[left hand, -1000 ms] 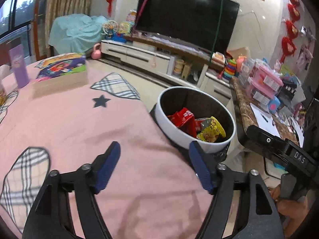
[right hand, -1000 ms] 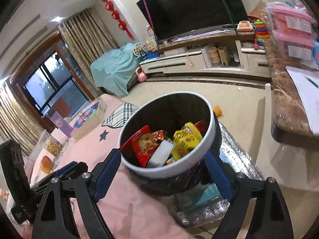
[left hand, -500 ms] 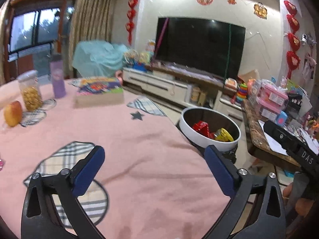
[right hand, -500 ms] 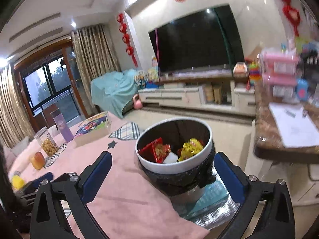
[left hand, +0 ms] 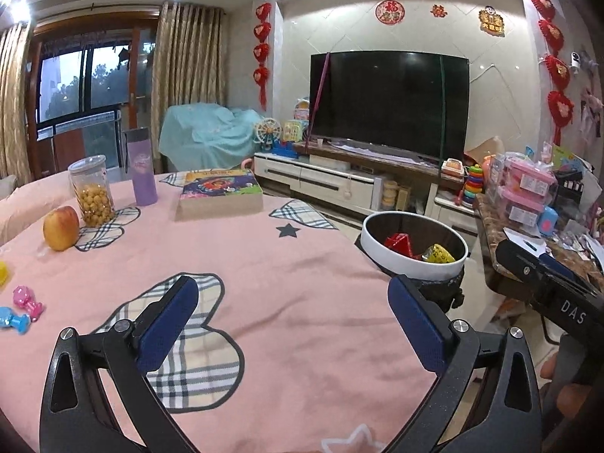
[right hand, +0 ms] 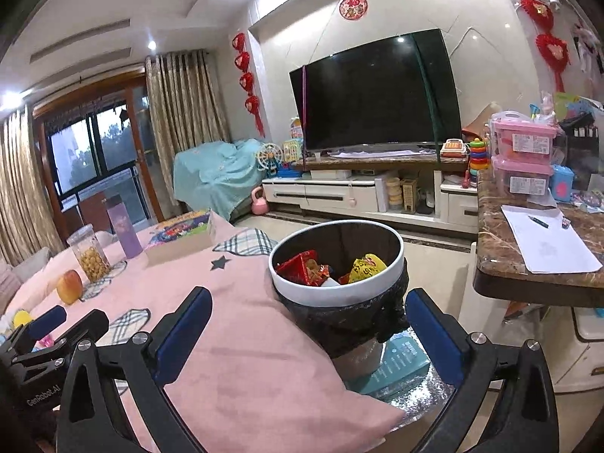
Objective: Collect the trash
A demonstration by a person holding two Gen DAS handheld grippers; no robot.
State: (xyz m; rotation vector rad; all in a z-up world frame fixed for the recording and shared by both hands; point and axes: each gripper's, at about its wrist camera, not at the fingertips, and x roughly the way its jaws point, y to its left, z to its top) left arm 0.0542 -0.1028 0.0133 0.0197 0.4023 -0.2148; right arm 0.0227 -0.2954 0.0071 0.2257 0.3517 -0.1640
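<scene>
A white-rimmed trash bin with a black liner stands at the table's right edge; it also shows in the right wrist view. It holds a red snack wrapper and a yellow wrapper. My left gripper is open and empty above the pink tablecloth, left of the bin. My right gripper is open and empty, just in front of the bin and above the table's corner. The right gripper's body shows at the right of the left wrist view.
On the table are an apple, a jar of snacks, a purple bottle, a book box and small pink and blue toys. A marble counter with paper stands to the right.
Both grippers have pulled back and up from the bin, so it looks smaller and farther. Both jaws have opened wider. More of the table has come into view.
</scene>
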